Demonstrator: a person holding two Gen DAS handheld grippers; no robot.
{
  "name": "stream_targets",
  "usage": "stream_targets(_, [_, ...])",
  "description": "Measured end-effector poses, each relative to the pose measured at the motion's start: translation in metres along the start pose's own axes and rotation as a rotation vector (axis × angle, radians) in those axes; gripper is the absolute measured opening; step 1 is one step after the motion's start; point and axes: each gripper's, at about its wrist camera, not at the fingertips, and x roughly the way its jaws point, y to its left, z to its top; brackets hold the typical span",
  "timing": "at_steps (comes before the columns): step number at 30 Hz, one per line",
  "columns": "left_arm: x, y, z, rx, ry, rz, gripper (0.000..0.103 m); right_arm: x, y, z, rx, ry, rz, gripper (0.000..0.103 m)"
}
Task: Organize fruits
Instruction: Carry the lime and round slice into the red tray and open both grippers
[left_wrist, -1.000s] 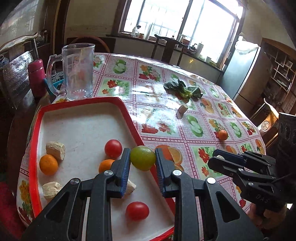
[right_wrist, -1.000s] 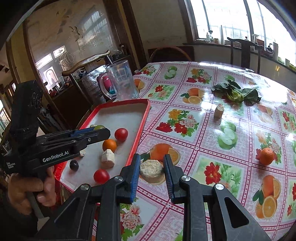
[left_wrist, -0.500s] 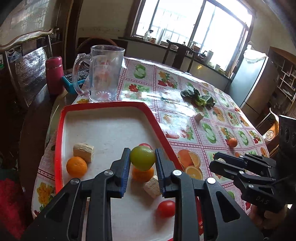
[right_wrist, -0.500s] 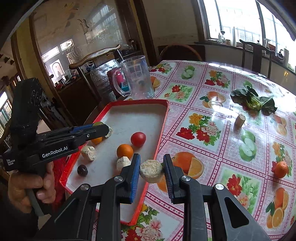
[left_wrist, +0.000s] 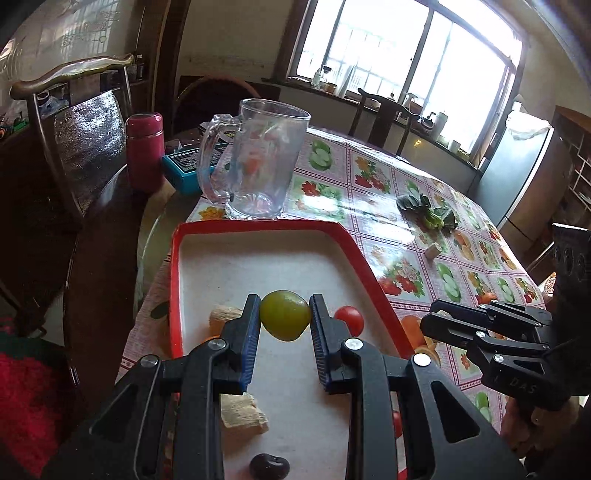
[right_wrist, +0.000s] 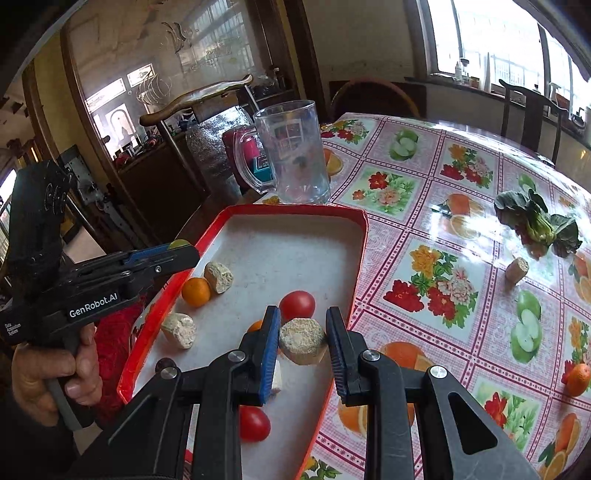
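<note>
My left gripper (left_wrist: 284, 317) is shut on a green round fruit (left_wrist: 285, 314), held above the white floor of the red-rimmed tray (left_wrist: 258, 226). My right gripper (right_wrist: 303, 341) is shut on a beige corn-cob piece (right_wrist: 302, 346), above the tray's (right_wrist: 295, 211) right half. In the tray lie red tomatoes (right_wrist: 297, 303) (right_wrist: 254, 424), an orange (right_wrist: 195, 291), corn pieces (right_wrist: 218, 277) (right_wrist: 179, 329) and a dark plum (left_wrist: 268, 466). In the right wrist view the left gripper (right_wrist: 181, 253) hangs over the tray's left rim. The right gripper (left_wrist: 436, 323) shows at the right of the left wrist view.
A clear glass mug (left_wrist: 258, 162) stands just behind the tray, with a pink flask (left_wrist: 144, 151) and a teal box (left_wrist: 188, 168) beyond. On the flowered tablecloth lie leafy greens (right_wrist: 535, 225), a corn piece (right_wrist: 517, 269) and a small orange (right_wrist: 578, 378). Chairs ring the table.
Both grippers have swung left from the tablecloth and tray edge to over the tray, each still gripping its item. The mug and tray's far rim look nearer.
</note>
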Motion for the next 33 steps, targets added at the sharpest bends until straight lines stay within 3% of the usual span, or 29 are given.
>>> stream_targets(11, [0.027,0.032,0.023,-0.026,0.027,0.056,0.024,0.054,0.003,0.035,-0.007,0.043,-0.016,0.026])
stream_targets(21, [0.074,0.047,0.032,-0.032,0.116,0.087,0.024,0.101,0.001,0.043,-0.029,0.107,-0.025,0.026])
stream_targets(33, [0.101,0.047,0.028,-0.033,0.237,0.096,0.027,0.110,0.001,0.039,-0.042,0.142,-0.020,0.031])
